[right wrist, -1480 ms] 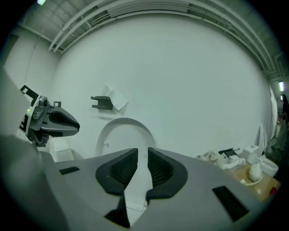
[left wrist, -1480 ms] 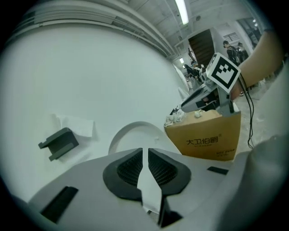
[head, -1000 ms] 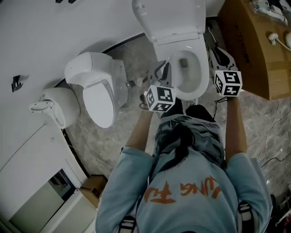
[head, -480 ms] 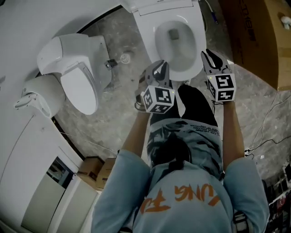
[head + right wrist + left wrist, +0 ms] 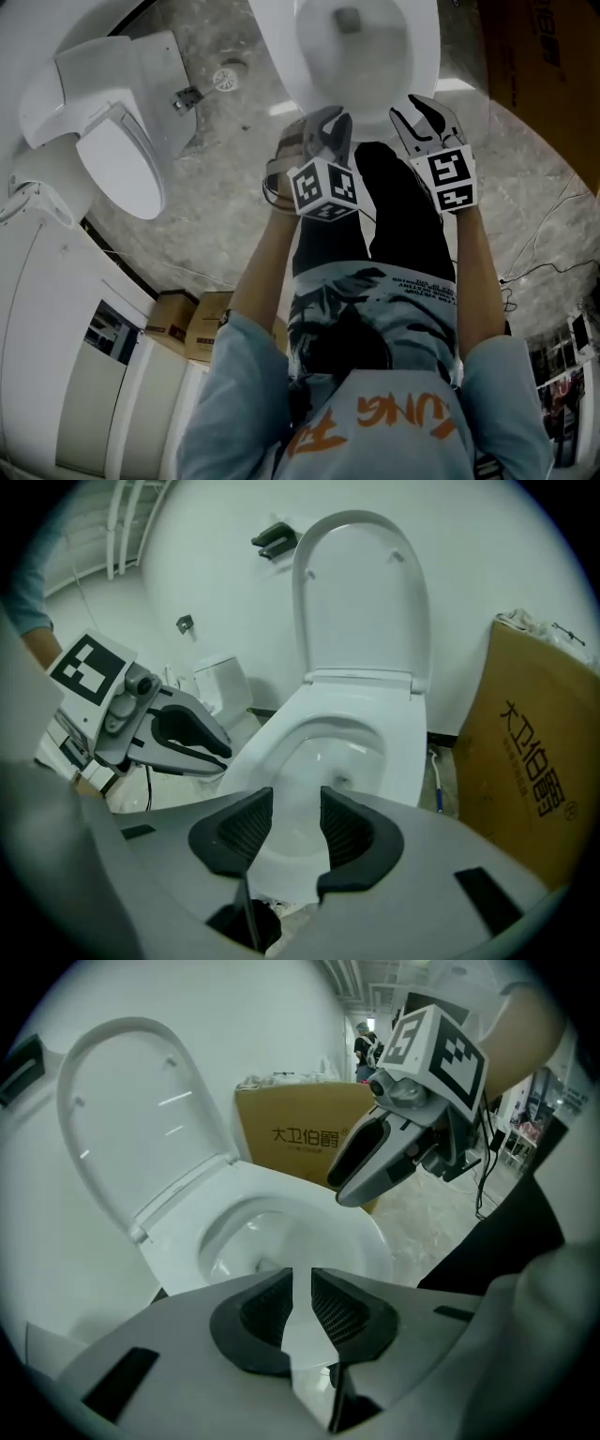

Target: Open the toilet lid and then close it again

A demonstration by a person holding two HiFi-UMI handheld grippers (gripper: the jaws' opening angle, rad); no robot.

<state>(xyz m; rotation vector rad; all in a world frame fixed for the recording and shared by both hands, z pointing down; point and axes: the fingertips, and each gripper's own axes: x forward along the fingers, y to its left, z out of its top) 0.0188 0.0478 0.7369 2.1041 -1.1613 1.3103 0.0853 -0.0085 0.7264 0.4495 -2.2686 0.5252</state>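
- The toilet lid (image 5: 361, 602) stands upright, leaning back toward the white wall, with the bowl (image 5: 328, 752) open below it.
- In the head view, both grippers hang just in front of the bowl's near rim, beside the person's dark trouser legs.
- The left gripper (image 5: 300, 1283) keeps its jaws a narrow slit apart. Nothing sits between them, and only the white rim shows through the gap.
- The right gripper (image 5: 286, 808) has its jaws at a moderate gap and they have just been opening. They hold nothing, and the bowl is seen beyond them.
- Each gripper carries a cube with black-and-white square markers (image 5: 325, 190).
- A brown cardboard box (image 5: 300, 1133) stands to the right of the toilet and is printed with the dark Chinese characters 大卫伯爵. The right gripper view shows the same print running down its side.
- The person's light blue top has orange lettering (image 5: 375, 417), upside down here and not clearly readable.
- A line of white print (image 5: 412, 281) on the garment beneath is too small to read.
- A second toilet (image 5: 122, 159), its lid shut, stands well apart on the left.
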